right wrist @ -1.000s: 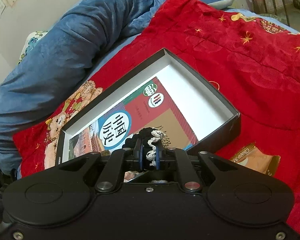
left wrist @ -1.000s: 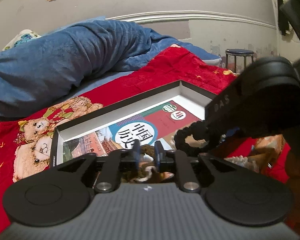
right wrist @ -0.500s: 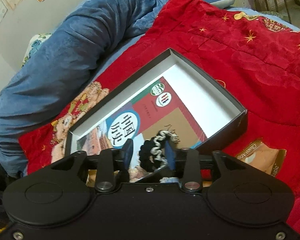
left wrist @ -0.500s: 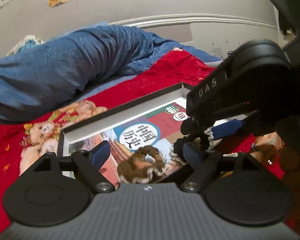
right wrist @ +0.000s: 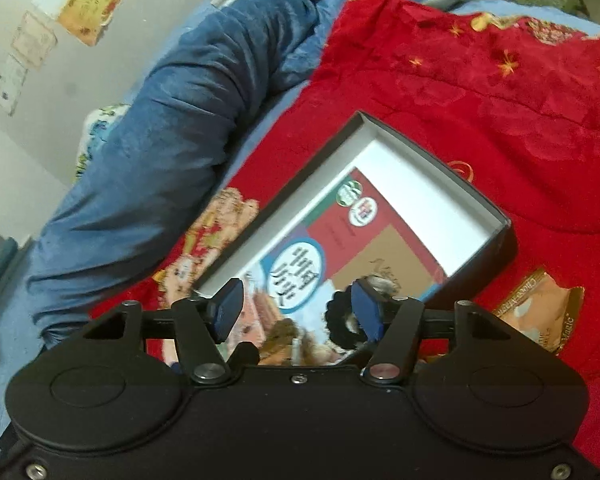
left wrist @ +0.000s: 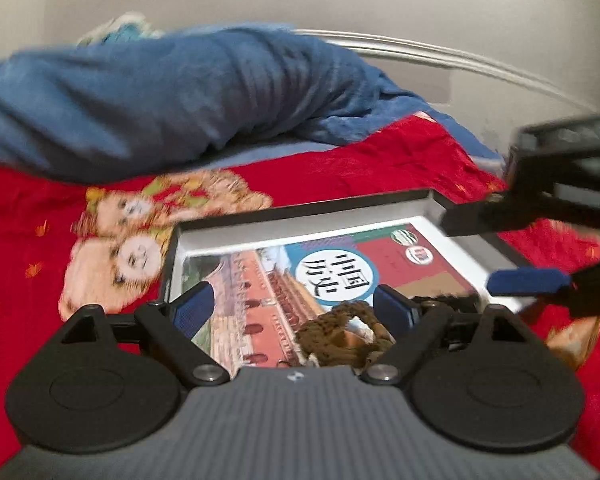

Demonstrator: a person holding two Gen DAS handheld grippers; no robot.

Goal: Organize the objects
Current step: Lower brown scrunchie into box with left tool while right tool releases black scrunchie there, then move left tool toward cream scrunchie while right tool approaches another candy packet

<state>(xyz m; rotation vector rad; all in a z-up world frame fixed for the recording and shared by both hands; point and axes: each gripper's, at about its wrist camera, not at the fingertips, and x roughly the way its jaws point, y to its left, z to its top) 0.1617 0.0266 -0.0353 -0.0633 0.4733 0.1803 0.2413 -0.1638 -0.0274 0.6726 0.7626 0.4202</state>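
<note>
A black box with a white inside (left wrist: 300,210) (right wrist: 440,160) lies on the red blanket and holds a history book (left wrist: 340,276) (right wrist: 340,248). A brown scrunchie (left wrist: 340,336) (right wrist: 288,340) rests on the book between the fingers of my left gripper (left wrist: 294,308), untouched by either pad. That gripper's jaws are wide and still opening. My right gripper (right wrist: 296,312) is opening too. A black scrunchie with white trim (right wrist: 342,320) lies on the book just inside its right pad (right wrist: 366,312), loose. The right gripper's blue pad (left wrist: 528,282) shows at the right of the left wrist view.
An orange snack packet (right wrist: 540,312) lies on the red blanket (right wrist: 480,80) right of the box. A rolled blue quilt (left wrist: 160,100) (right wrist: 172,152) runs along the wall behind the box. Teddy-bear print (left wrist: 132,248) covers the blanket left of the box.
Both grippers went from shut on their scrunchies to open. The brown and the black scrunchie now lie on the book in the box. Both grippers lifted slightly.
</note>
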